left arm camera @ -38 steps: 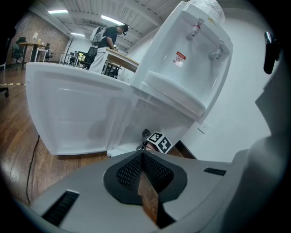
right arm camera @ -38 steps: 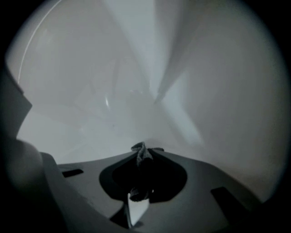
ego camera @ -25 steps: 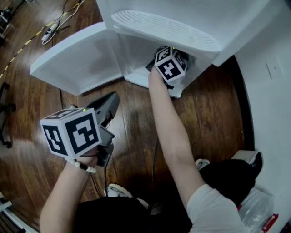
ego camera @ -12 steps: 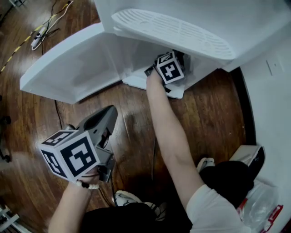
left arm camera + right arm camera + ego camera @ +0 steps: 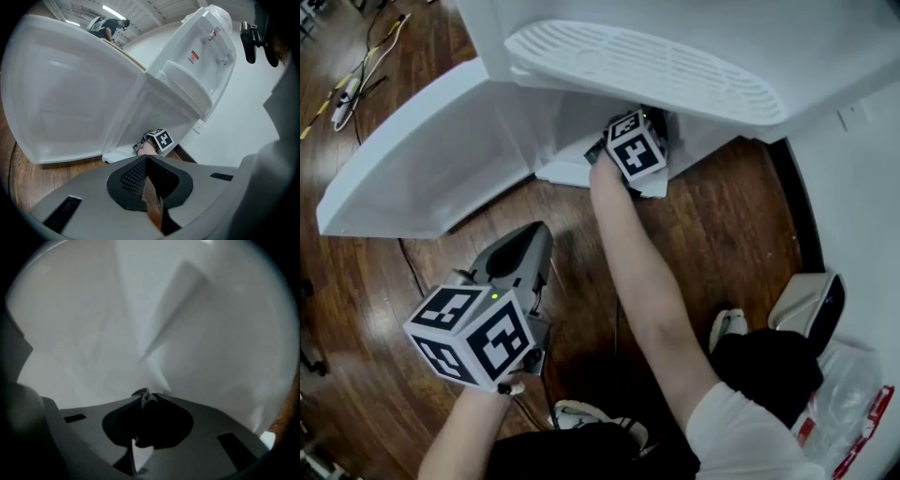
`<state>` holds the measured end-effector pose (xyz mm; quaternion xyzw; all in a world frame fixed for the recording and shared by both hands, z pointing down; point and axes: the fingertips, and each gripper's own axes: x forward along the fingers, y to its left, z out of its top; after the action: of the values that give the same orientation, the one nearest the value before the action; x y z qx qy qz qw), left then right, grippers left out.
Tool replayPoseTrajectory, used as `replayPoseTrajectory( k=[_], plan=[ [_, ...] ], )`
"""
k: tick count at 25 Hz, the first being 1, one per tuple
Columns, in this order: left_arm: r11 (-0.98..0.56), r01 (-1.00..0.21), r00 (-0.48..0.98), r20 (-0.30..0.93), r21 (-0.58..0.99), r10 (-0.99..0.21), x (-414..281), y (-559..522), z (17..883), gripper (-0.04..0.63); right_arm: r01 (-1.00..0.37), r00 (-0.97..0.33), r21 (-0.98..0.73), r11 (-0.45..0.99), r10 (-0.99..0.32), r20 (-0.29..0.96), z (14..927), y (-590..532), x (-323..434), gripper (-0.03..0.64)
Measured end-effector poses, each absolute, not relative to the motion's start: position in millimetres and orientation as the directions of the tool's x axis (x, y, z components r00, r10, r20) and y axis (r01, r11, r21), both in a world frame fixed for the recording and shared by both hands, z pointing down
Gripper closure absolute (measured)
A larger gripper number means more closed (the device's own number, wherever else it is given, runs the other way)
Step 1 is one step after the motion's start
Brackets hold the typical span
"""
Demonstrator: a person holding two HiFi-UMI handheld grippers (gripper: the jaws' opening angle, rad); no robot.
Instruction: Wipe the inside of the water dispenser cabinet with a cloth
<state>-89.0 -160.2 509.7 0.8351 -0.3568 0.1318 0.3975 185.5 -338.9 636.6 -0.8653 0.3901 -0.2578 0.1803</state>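
Observation:
The white water dispenser's lower cabinet (image 5: 581,122) stands with its door (image 5: 422,159) swung out to the left. My right gripper reaches into the opening; in the head view only its marker cube (image 5: 635,145) and the forearm show, and the jaws are hidden. In the right gripper view the right gripper (image 5: 146,397) is shut on a bunched grey cloth (image 5: 143,393), close against pale white surfaces inside the cabinet. My left gripper (image 5: 536,234) hangs over the wood floor outside the cabinet, shut with nothing in it. The left gripper view shows that left gripper (image 5: 146,159) pointed toward the cabinet.
The dispenser's drip tray (image 5: 647,66) overhangs the opening. A white wall with an outlet (image 5: 853,117) runs along the right, with a white bin (image 5: 806,305) and a plastic bag (image 5: 848,394) at its foot. Cables (image 5: 356,66) lie on the floor at the far left.
My right gripper has slid a little to the left inside the cabinet opening. The left gripper has sunk lower in view and stays shut. The head camera has shifted.

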Motion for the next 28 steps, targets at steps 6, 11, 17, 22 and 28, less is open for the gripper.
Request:
replayPoseTrajectory(
  k=[6, 11, 17, 22, 28],
  plan=[
    [-0.476, -0.668, 0.744, 0.493, 0.572, -0.451, -86.5, -156.2, 509.4, 0.606, -0.528, 0.619, -0.617, -0.583, -0.762, 0.191, 579.6, -312.6, 171.1, 0.568],
    [-0.477, -0.657, 0.754, 0.487, 0.584, -0.441, -96.5, -155.3, 515.1, 0.607, -0.570, 0.622, -0.646, -0.508, -0.780, 0.064, 522.1, -306.4, 165.3, 0.568],
    [-0.468, -0.654, 0.756, 0.485, 0.594, -0.440, -105.4, -153.2, 520.2, 0.606, -0.617, 0.640, -0.640, -0.459, -0.765, -0.069, 475.7, -296.2, 169.4, 0.566],
    [-0.460, -0.658, 0.752, 0.484, 0.596, -0.448, -108.9, -152.7, 520.0, 0.606, -0.552, 0.647, -0.664, -0.505, -0.762, 0.041, 515.1, -290.7, 168.4, 0.566],
    [-0.462, -0.659, 0.751, 0.483, 0.593, -0.450, -110.5, -148.3, 516.6, 0.607, -0.533, 0.632, -0.633, -0.562, -0.761, 0.144, 565.4, -289.7, 165.2, 0.568]
  ],
)
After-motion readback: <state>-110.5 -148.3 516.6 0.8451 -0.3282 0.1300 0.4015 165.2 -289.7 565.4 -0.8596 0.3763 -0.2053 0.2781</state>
